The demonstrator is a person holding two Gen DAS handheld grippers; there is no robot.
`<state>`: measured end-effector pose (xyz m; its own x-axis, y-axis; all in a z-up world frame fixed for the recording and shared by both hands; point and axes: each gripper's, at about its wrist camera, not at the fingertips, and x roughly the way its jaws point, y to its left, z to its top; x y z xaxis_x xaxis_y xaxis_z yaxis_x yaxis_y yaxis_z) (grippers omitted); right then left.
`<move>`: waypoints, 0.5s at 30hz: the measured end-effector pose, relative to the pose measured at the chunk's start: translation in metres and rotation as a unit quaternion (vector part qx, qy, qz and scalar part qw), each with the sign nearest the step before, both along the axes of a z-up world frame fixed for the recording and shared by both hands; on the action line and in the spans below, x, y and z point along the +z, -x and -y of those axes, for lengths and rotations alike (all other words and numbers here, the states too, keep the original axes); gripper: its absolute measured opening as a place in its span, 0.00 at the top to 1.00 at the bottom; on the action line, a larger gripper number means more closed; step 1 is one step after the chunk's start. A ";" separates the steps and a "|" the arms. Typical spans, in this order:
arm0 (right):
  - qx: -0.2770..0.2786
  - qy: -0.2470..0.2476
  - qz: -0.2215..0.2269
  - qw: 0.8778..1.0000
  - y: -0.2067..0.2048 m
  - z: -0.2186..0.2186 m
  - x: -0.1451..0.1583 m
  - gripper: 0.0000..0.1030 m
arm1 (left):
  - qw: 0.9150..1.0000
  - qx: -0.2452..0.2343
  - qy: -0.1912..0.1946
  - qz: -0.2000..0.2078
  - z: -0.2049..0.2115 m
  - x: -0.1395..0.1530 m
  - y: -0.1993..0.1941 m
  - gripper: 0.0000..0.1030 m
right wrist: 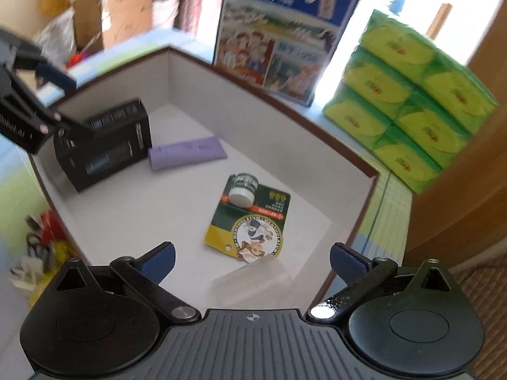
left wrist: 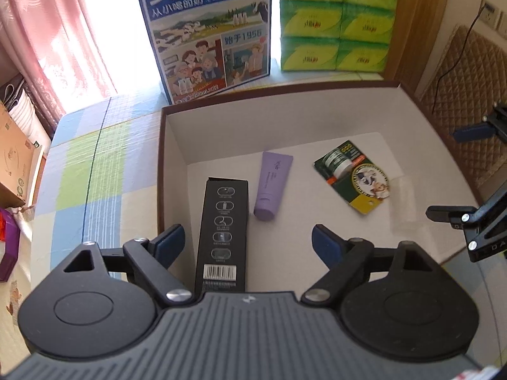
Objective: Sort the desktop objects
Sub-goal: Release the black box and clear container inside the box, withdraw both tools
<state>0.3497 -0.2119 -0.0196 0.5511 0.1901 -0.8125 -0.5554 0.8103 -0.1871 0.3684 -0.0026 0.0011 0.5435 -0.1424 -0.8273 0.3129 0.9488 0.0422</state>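
Observation:
A wide tray (left wrist: 172, 145) with a brown rim and white inside holds three things. A long black box (left wrist: 221, 231) lies at its left side, and my left gripper (left wrist: 247, 243) is open around the box's near end without touching it. A purple tube (left wrist: 272, 186) lies just right of the box. Further right lies a green card with a small white jar (left wrist: 351, 175). My right gripper (right wrist: 253, 259) hangs open and empty over the tray's near edge, just short of the green card (right wrist: 250, 218). The right wrist view also shows the black box (right wrist: 107, 145), purple tube (right wrist: 187, 152) and left gripper (right wrist: 31, 95).
A blue milk carton case (left wrist: 206, 28) and stacked green tissue packs (left wrist: 336, 19) stand behind the tray. A checkered cloth (left wrist: 95, 164) covers the table to the left. Cardboard boxes (left wrist: 16, 158) sit beyond its left edge. A clear plastic piece (right wrist: 250, 281) lies by the card.

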 end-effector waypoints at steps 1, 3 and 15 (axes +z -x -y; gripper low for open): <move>-0.008 -0.012 0.004 1.000 0.005 0.002 0.004 0.02 | 1.000 0.002 0.006 0.002 -0.002 0.003 0.004 0.18; -0.018 -0.032 0.011 0.999 0.015 0.005 0.010 0.02 | 1.000 0.008 0.016 0.005 -0.007 0.007 0.012 0.18; -0.093 -0.096 0.046 0.990 0.068 0.015 0.037 0.02 | 0.998 0.030 0.046 0.033 -0.032 0.030 0.061 0.18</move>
